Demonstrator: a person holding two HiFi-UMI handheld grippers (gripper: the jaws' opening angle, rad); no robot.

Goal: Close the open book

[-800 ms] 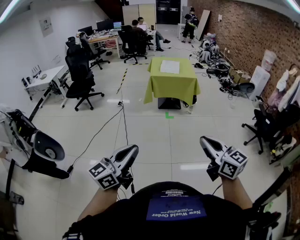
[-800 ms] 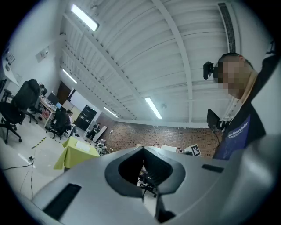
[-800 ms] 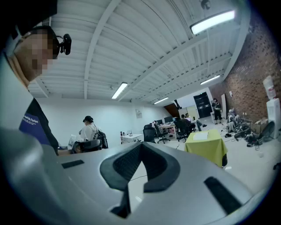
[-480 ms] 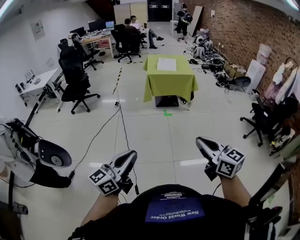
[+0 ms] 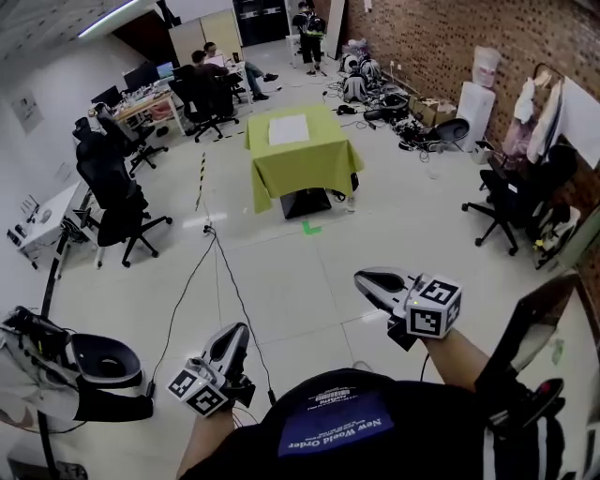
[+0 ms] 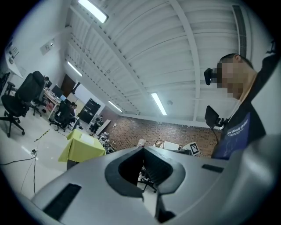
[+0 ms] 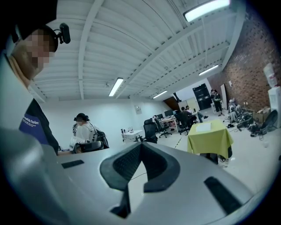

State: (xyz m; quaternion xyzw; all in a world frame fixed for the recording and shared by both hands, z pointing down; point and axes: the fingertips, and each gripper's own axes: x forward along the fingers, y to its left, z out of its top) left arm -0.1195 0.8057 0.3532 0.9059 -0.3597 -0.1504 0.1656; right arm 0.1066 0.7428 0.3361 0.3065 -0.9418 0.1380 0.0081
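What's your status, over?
Left gripper shut, empty; right gripper shut, empty. Book lies on green table across the room, out of reach. Black cable crosses the floor between.

A: Bright, even light from ceiling tubes [image 7: 205, 9]; only a soft shadow beneath the green table [image 5: 309, 167].
B: Pale glare on the glossy floor [image 5: 281, 272]. All 3 views bow at the edges, and black rings frame both gripper views. Close up, the left gripper [image 6: 143, 147] and right gripper [image 7: 141, 142] look soft.
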